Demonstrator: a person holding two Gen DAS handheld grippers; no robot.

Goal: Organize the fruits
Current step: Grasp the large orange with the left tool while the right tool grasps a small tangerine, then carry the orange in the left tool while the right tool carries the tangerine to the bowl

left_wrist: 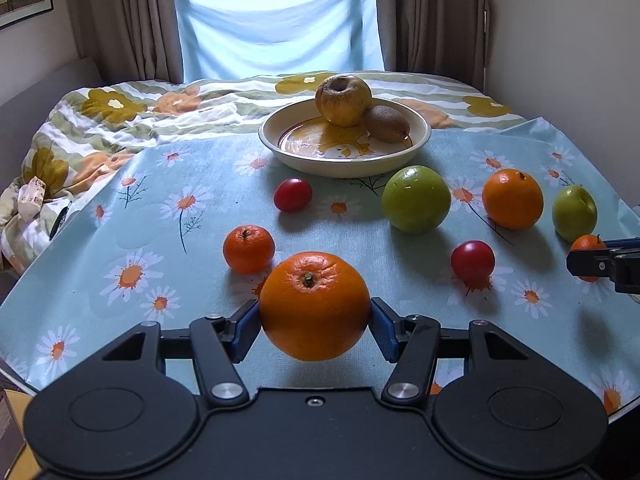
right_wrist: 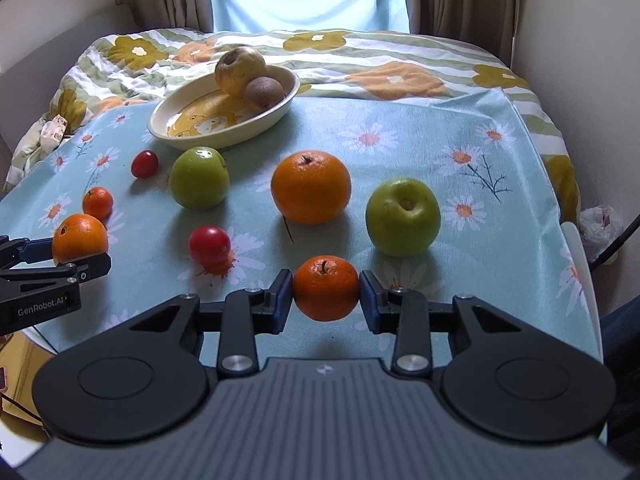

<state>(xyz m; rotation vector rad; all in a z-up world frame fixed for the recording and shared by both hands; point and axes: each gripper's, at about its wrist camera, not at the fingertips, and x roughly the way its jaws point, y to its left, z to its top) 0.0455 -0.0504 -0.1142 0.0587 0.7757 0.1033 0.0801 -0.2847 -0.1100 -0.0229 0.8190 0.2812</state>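
Observation:
My left gripper (left_wrist: 315,316) is shut on a large orange (left_wrist: 314,306), held just above the tablecloth. My right gripper (right_wrist: 325,296) is shut on a small mandarin (right_wrist: 325,288). A cream bowl (left_wrist: 280,148) at the back holds a wrinkled yellow apple (left_wrist: 343,99) and a kiwi (left_wrist: 387,123). Loose on the cloth are two green apples (right_wrist: 199,178) (right_wrist: 403,217), an orange (right_wrist: 311,187), two red tomatoes (right_wrist: 209,245) (right_wrist: 144,164) and a mandarin (right_wrist: 97,202).
The table carries a light blue daisy tablecloth (right_wrist: 440,152). A bed with a floral quilt (left_wrist: 120,120) lies behind it, under a curtained window. The table's right edge (right_wrist: 576,248) drops off near a plastic bag (right_wrist: 602,220).

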